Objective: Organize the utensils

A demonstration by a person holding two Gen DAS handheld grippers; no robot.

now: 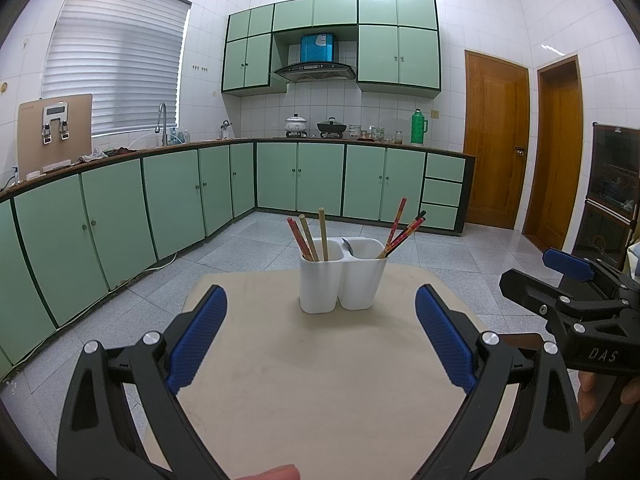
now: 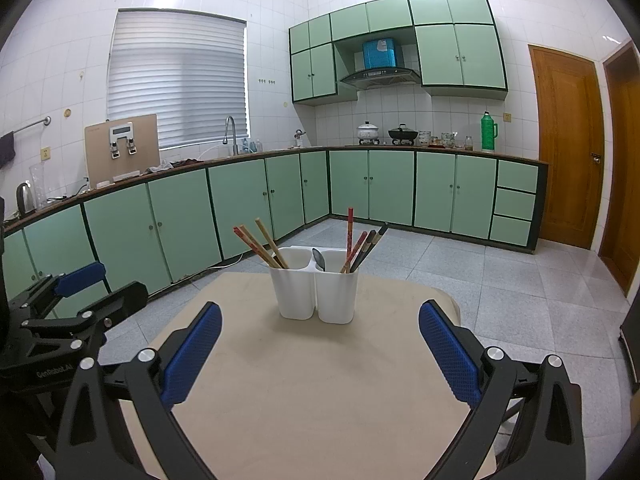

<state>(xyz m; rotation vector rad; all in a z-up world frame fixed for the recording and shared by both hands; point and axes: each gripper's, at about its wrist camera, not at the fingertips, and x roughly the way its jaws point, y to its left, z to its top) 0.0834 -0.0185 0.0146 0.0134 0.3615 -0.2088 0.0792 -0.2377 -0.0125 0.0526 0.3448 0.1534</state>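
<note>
Utensil holder (image 1: 342,280) stands on the table (image 1: 320,380), ahead of both tools, left (image 1: 320,320) and right (image 2: 320,324), spread empty.

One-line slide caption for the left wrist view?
Open left hand-held gripper faces a white two-compartment holder of chopsticks on a beige table, kitchen behind.

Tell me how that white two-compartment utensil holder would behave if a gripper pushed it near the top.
The white utensil holder looks like thin plastic, so probably light. It stands tall on a narrow base, and the chopsticks lean outward above its rim, so a high push might tip it. On the smooth tabletop a low push would likelier slide it.
</note>
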